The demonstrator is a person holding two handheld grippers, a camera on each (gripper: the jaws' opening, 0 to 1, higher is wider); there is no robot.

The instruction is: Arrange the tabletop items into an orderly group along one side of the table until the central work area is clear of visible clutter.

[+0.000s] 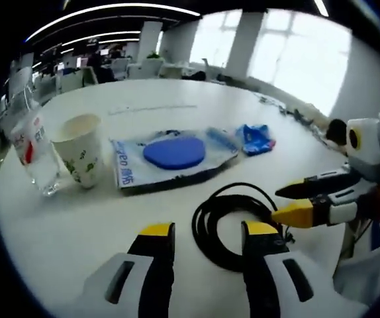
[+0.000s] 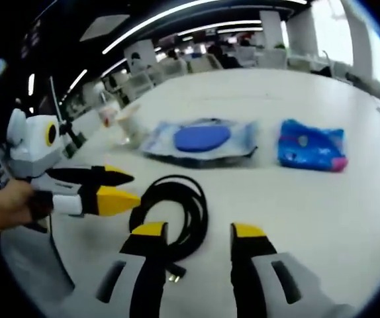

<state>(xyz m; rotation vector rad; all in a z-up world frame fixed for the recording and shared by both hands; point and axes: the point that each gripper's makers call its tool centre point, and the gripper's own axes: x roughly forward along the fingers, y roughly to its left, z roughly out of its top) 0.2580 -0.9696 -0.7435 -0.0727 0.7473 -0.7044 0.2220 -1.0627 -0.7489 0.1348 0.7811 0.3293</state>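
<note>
A coiled black cable (image 1: 233,225) lies on the white table (image 1: 177,99), and both grippers close in on it from opposite sides. In the left gripper view the left gripper (image 1: 206,232) has its jaws well apart and empty; the coil sits between them and slightly toward 1 o'clock, its near edge just beside the right-hand jaw. The right gripper (image 1: 299,202) comes in from 3 o'clock, its jaws narrowly parted, tips almost at the coil's rim, holding nothing that I can see.

In the right gripper view the right gripper (image 2: 200,232) also stands wide open and empty, with the cable (image 2: 173,218) at about 11 o'clock from its tips, overlapping its left-hand jaw. The left gripper (image 2: 120,189) reaches in from 9 o'clock, tips just beside the coil. The loop's long axis runs roughly from 6 to 12 o'clock in this view, its plug end nearest the camera.

Both grippers look about equally near; the left one appears better centred over the coil.

Farther off at 12 o'clock lie a flat packet with a blue disc (image 1: 174,153) and a blue pouch (image 2: 311,146). At 10 o'clock in the left gripper view stand a paper cup (image 1: 79,149) and a clear bottle (image 1: 34,156).
</note>
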